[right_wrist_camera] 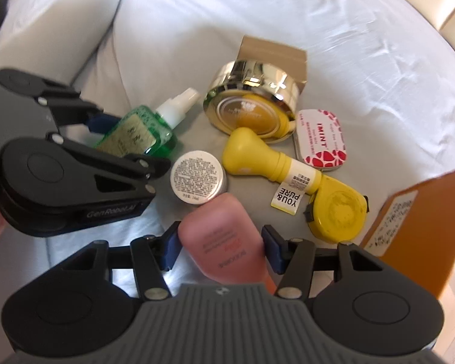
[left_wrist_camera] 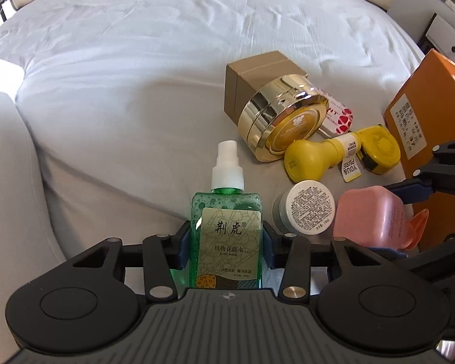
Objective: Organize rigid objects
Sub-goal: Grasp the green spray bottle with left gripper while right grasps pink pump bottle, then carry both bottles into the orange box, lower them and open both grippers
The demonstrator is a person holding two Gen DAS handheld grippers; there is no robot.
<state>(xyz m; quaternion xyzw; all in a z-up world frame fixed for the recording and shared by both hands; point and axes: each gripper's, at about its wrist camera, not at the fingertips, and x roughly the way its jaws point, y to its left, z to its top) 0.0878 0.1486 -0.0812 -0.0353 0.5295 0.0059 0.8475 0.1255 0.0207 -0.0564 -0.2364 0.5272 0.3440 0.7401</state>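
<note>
A green spray bottle with a white nozzle lies on the white sheet, and my left gripper is shut on its body, a blue pad against each side. In the right wrist view that bottle shows between the left gripper's fingers. A pink bottle sits between the pads of my right gripper, which is shut on it. Seen from the left wrist, the pink bottle lies at lower right in the right gripper.
Clustered on the sheet are a gold jar, a brown box, a yellow bottle, a yellow tape measure, a small white-lidded jar and a mint tin. An orange box stands at right, a pillow at left.
</note>
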